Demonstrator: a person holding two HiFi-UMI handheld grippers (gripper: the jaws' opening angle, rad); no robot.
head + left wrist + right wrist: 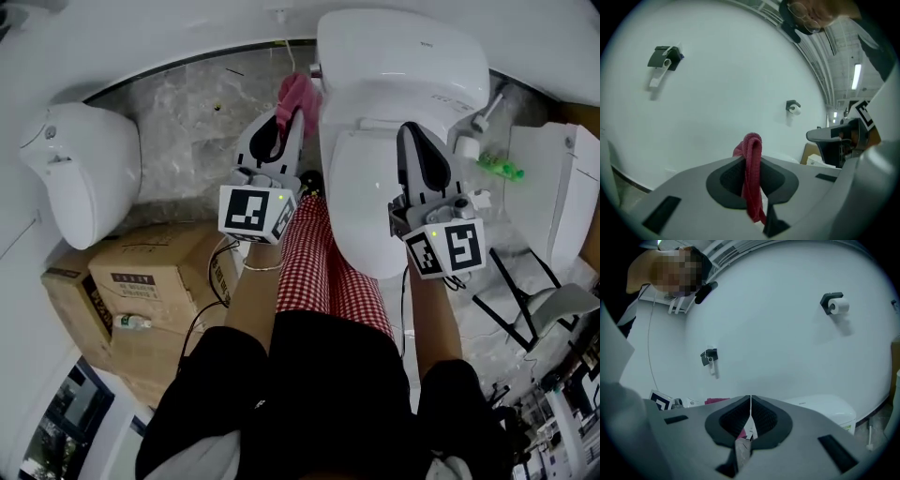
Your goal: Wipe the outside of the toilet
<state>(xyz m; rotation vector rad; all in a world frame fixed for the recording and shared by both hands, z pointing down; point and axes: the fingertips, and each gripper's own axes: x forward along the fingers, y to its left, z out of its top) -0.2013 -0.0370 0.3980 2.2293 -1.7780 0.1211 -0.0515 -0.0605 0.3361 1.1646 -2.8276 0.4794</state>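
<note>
The left gripper (284, 120) clamps a pink fabric cloth (300, 92) just beside the white ceramic toilet (403, 66); the right gripper (413, 134), jaws together, hangs above it.

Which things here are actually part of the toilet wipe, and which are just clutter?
In the job: toilet; pink cloth, clamped in the left gripper; right gripper, shut and empty, above the lid.
Lying about: cardboard boxes; plastic bottle on them; white fixture at left; green object at right.
</note>
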